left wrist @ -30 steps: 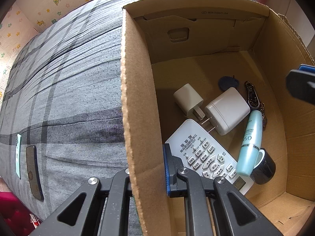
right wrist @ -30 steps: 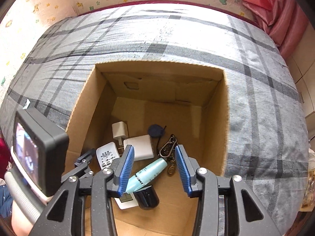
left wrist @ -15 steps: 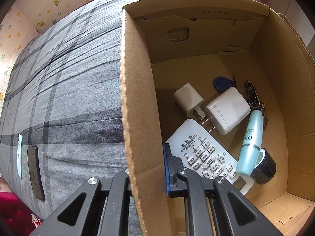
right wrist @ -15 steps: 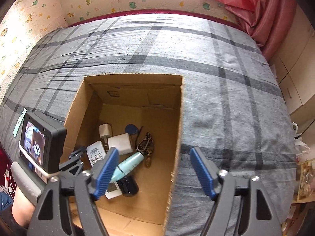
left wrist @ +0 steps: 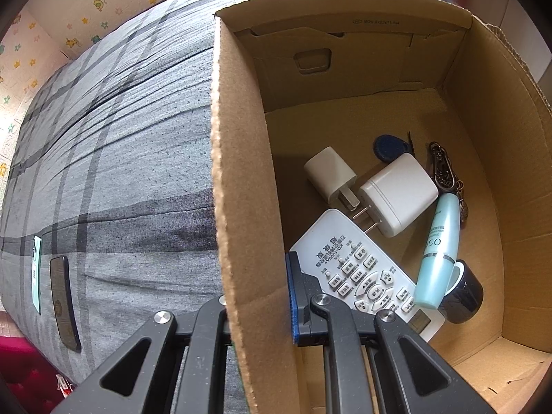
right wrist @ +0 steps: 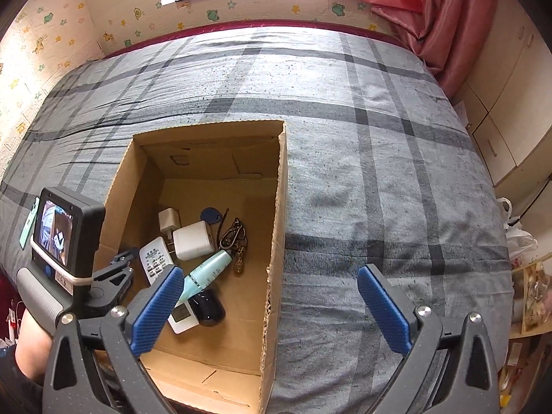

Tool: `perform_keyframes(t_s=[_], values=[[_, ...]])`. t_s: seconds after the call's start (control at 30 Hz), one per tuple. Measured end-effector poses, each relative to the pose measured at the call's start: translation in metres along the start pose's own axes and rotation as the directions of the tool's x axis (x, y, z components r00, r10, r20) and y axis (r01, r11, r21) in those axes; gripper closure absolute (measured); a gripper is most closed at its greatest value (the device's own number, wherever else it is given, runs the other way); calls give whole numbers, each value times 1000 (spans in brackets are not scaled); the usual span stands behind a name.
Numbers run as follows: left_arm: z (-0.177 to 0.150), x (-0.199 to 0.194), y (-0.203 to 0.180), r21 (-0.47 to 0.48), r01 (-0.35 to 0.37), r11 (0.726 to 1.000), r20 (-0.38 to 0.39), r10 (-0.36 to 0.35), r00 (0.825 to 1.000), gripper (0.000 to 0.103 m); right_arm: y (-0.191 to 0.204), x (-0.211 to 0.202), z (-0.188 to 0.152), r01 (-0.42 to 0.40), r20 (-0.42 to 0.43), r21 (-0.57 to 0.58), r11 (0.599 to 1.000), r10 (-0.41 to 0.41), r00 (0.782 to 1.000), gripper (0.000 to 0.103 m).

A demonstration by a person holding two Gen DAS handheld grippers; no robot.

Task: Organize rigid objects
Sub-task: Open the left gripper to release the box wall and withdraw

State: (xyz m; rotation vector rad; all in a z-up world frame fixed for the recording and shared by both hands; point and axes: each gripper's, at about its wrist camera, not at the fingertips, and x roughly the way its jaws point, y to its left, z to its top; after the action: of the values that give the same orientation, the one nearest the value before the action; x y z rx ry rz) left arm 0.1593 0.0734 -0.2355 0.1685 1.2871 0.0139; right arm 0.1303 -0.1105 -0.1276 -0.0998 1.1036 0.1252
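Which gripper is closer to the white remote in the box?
Left. The left gripper is clamped on the box wall right beside the remote. The right gripper, jaws opening and empty, is above the box's other side.

Domestic bedroom: bed (right wrist: 345, 138) under grey plaid cover, cartoon-animal wallpaper (right wrist: 51, 34), pink curtain (right wrist: 431, 7), cream wardrobe doors (right wrist: 510, 103).

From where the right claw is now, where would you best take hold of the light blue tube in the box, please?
Grip the light blue tube across its bare middle, coming from above: it lies slanted, its dark cap low, its flat end beside the keyring. The right claw is opening, nothing between its fingers.
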Motion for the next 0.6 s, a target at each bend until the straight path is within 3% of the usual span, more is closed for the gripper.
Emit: perform_keyframes(t_s=[0.17,0.2,0.33,0.43,0.57,0.6], values=[[1,-3,-3,5,-21,1000,-3,21,1000,85,-2,0,-6,4,9,7,1000,-4,1000,0],[1,-5,-3,2,-30,1000,-2,30,1000,79,-2,0,-7,7,8,4,1000,-7,1000,0],[1,-22,0,-32,-27,999,43,28,999,31,-3,-2,-10,5,12,5,1000,-5,1000,0],[-3,-31,-1,-42,-10,999,51,12,999,16,-4,-4,-13,-1,17,6,1000,1,1000,0],[-11,-42,-6,-51,11,999,56,-8,998,13,-4,-11,-17,-10,32,2,1000,10,999,0],[-13,-48,-8,-56,9,998,70,-6,998,8,-5,-13,-18,-12,36,1,1000,11,999,0]])
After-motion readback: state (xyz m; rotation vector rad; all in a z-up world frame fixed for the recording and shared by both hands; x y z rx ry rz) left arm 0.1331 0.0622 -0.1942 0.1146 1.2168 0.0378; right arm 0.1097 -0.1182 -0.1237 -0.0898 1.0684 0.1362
